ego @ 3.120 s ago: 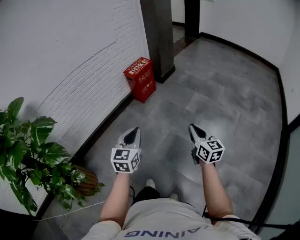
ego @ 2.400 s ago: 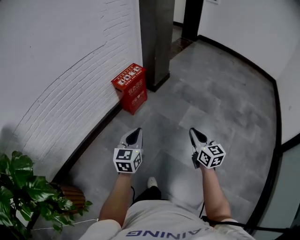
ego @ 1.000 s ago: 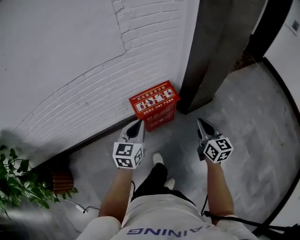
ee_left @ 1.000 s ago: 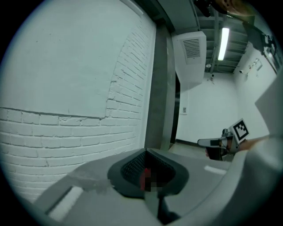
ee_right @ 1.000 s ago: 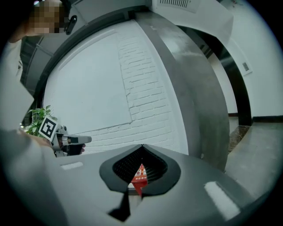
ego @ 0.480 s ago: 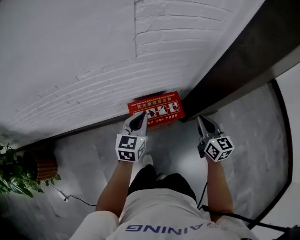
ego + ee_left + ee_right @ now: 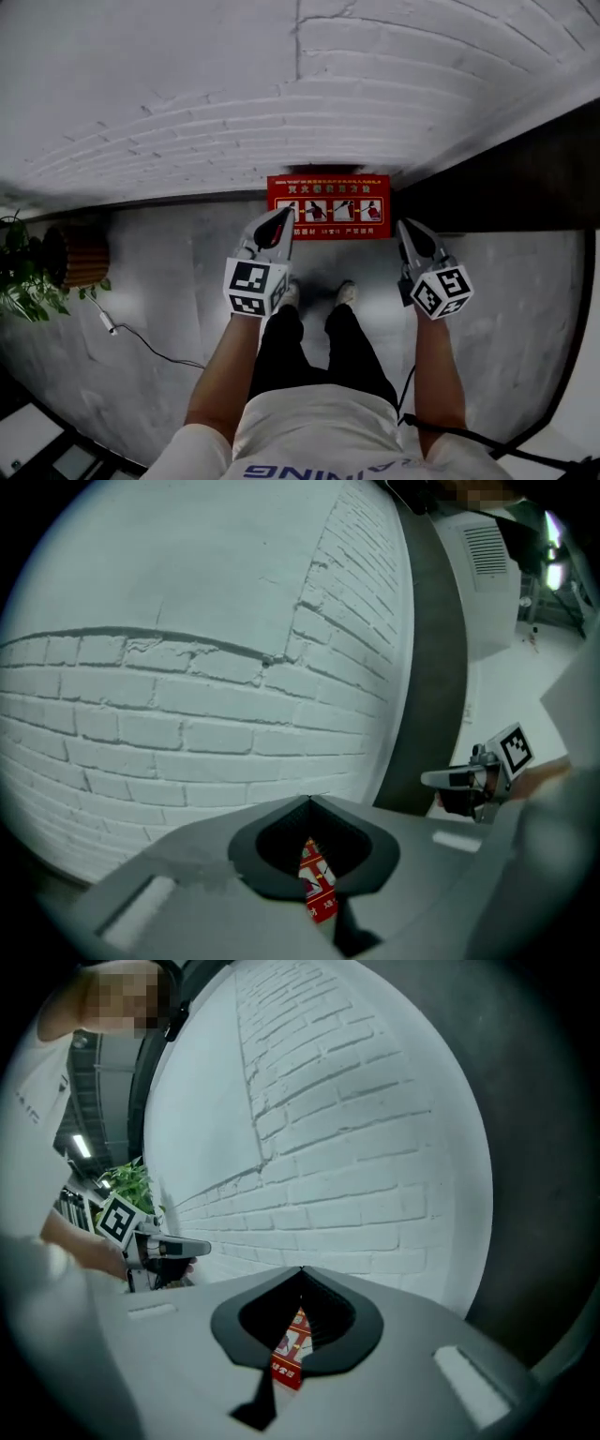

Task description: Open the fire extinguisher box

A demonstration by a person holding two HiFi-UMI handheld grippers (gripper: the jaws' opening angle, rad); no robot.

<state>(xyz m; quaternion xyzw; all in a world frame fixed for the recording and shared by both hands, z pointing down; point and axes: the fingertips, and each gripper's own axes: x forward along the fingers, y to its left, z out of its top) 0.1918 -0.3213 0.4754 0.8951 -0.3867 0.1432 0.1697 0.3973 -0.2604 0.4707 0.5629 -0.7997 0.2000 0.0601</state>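
The red fire extinguisher box (image 7: 328, 204) stands on the floor against the white brick wall, lid down, instruction pictures on top. My left gripper (image 7: 278, 217) hovers over the box's near left corner, shut and empty. My right gripper (image 7: 406, 228) hangs just off the box's right end, shut with nothing in it. In the left gripper view the jaws of the left gripper (image 7: 309, 800) meet at the tips, and a strip of the red box (image 7: 317, 885) shows through the hollow behind them. The right gripper view shows the same: right gripper (image 7: 302, 1269), red box (image 7: 290, 1346).
A dark pillar (image 7: 511, 173) rises right of the box. At the left stand a potted plant (image 7: 23, 291) in a woven pot (image 7: 80, 255), with a thin cable (image 7: 141, 339) across the grey floor. The person's shoes (image 7: 344, 292) are just short of the box.
The person has walked up to the box and turned to face the wall; the box now lies directly in front of both grippers. Both grippers have stayed shut.
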